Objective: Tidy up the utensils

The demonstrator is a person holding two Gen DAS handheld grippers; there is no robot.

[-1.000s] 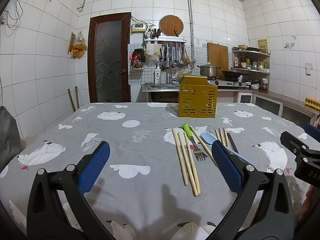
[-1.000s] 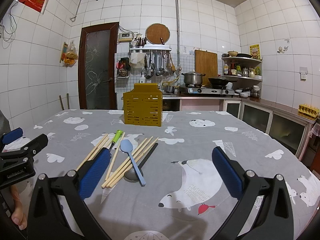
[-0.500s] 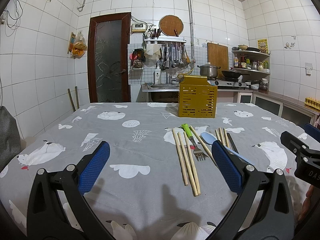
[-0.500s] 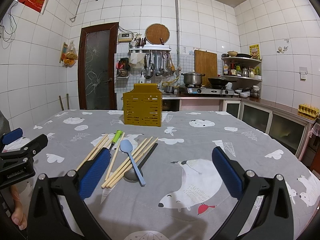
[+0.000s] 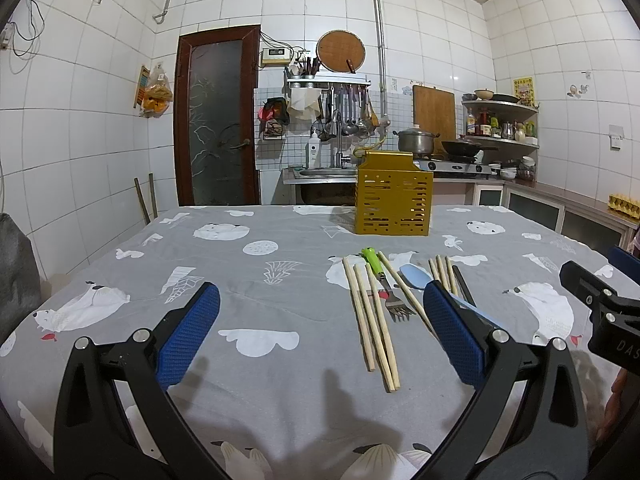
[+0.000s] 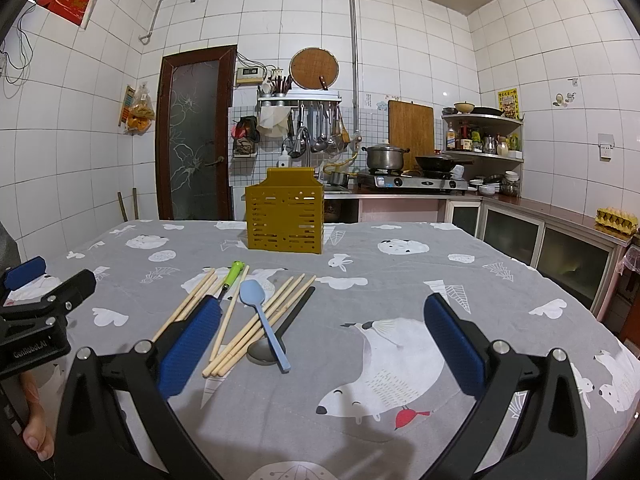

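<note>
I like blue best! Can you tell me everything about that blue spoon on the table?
The blue spoon looks like matte plastic, light blue, with an oval bowl and a slim straight handle. It lies flat on the grey tablecloth, bowl end toward the yellow holder. It rests across wooden chopsticks, its handle over a dark metal spoon. Nothing grips it.

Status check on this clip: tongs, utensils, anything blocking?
Left tongs open, empty. Right tongs open, empty. Chopsticks, fork, spoons loose on table; yellow holder beyond, path unobstructed.
</note>
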